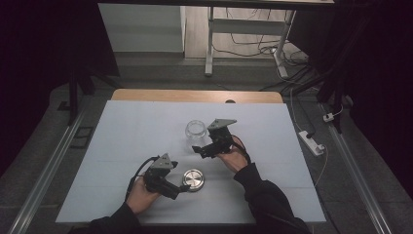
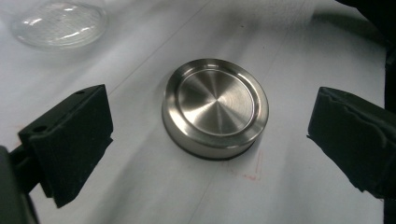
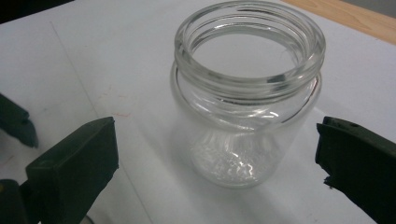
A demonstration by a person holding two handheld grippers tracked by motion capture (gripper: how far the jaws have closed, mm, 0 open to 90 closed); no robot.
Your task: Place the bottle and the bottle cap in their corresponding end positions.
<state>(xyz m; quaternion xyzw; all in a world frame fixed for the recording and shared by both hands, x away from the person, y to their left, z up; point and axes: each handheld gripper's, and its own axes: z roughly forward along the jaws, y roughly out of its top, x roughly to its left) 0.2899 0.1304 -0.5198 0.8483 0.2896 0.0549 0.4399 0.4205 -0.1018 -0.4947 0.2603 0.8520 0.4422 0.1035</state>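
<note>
Left gripper (image 1: 181,191), jaws wide and holding nothing, flanks the steel lid (image 1: 193,179) at near centre. Right gripper (image 1: 197,149), equally wide and empty, faces the upright glass jar (image 1: 195,130) farther back.

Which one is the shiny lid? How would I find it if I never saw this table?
Look at the white sheet covering the table, on the near side where the person's hands come in. Just right of the left gripper lies the lid, a flat round disc of brushed silver metal. The glass jar farther back is see-through and stands upright.
</note>
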